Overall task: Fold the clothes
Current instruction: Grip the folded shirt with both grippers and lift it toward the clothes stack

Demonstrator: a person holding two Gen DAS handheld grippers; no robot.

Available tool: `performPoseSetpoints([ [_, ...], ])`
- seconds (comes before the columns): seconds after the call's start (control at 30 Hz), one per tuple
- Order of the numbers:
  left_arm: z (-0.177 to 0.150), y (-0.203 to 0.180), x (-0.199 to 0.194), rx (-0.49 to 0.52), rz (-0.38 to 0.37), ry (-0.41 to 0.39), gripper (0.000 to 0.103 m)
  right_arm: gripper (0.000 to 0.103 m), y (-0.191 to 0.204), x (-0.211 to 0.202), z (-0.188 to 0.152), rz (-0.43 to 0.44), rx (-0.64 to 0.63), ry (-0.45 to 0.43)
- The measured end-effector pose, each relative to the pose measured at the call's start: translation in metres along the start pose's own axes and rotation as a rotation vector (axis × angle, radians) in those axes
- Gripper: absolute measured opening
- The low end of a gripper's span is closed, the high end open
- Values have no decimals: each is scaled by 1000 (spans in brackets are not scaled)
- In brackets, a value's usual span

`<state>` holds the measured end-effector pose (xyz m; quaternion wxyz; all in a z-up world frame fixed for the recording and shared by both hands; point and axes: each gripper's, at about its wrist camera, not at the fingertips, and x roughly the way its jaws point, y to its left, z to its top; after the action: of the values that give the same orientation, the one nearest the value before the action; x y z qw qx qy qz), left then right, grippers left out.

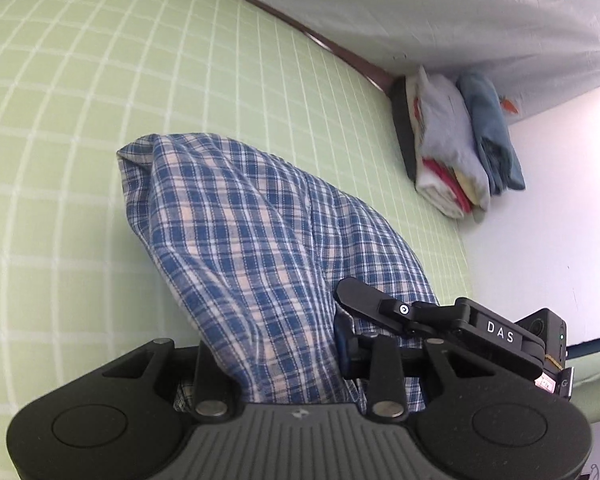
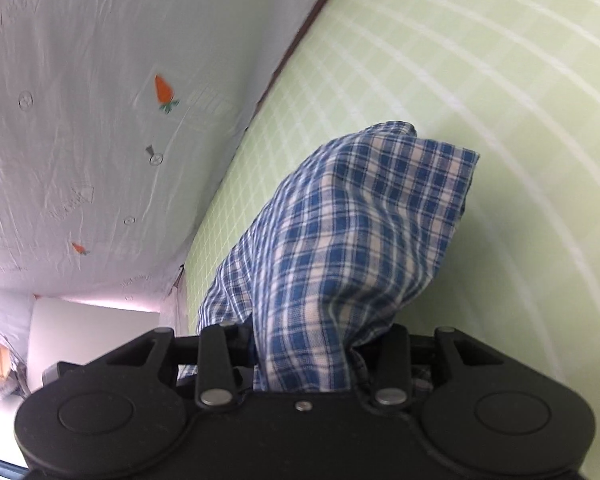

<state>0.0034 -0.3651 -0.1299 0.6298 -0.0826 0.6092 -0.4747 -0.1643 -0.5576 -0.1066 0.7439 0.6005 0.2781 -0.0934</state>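
Observation:
A blue-and-white plaid garment (image 1: 240, 232) hangs bunched over the green checked sheet (image 1: 80, 120). My left gripper (image 1: 284, 360) is shut on one gathered end of it, and the cloth hides the fingertips. Just to its right, my right gripper (image 1: 342, 316) grips the same garment at a neighbouring spot. In the right wrist view the plaid garment (image 2: 360, 240) rises from between the fingers of the right gripper (image 2: 304, 360), which is shut on it. The garment's far end droops toward the sheet (image 2: 500, 80).
A stack of folded clothes (image 1: 452, 148) lies at the sheet's far right corner. A pale blue cloth with carrot prints (image 1: 420, 12) (image 2: 80, 100) runs along the sheet's far edge. A white surface (image 1: 548, 220) lies beyond the sheet on the right.

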Motion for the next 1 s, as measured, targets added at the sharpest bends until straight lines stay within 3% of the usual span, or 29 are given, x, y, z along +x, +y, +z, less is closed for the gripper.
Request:
performPoseSetpoints([
  [0.23, -84, -33, 20, -19, -18, 25, 36, 41, -45, -68, -29, -35, 13, -9],
  [0.43, -83, -61, 27, 74, -35, 76, 36, 41, -65, -99, -49, -23, 96, -74],
  [0.63, -75, -108, 48, 161, -97, 141, 35, 41, -62, -143, -42, -57, 93, -179],
  [0.83, -76, -161, 80, 249, -137, 165, 35, 41, -83, -201, -28, -66, 121, -282],
  [1.0, -77, -210, 124, 267, -153, 154, 35, 41, -106, -236, 5, -72, 96, -321],
])
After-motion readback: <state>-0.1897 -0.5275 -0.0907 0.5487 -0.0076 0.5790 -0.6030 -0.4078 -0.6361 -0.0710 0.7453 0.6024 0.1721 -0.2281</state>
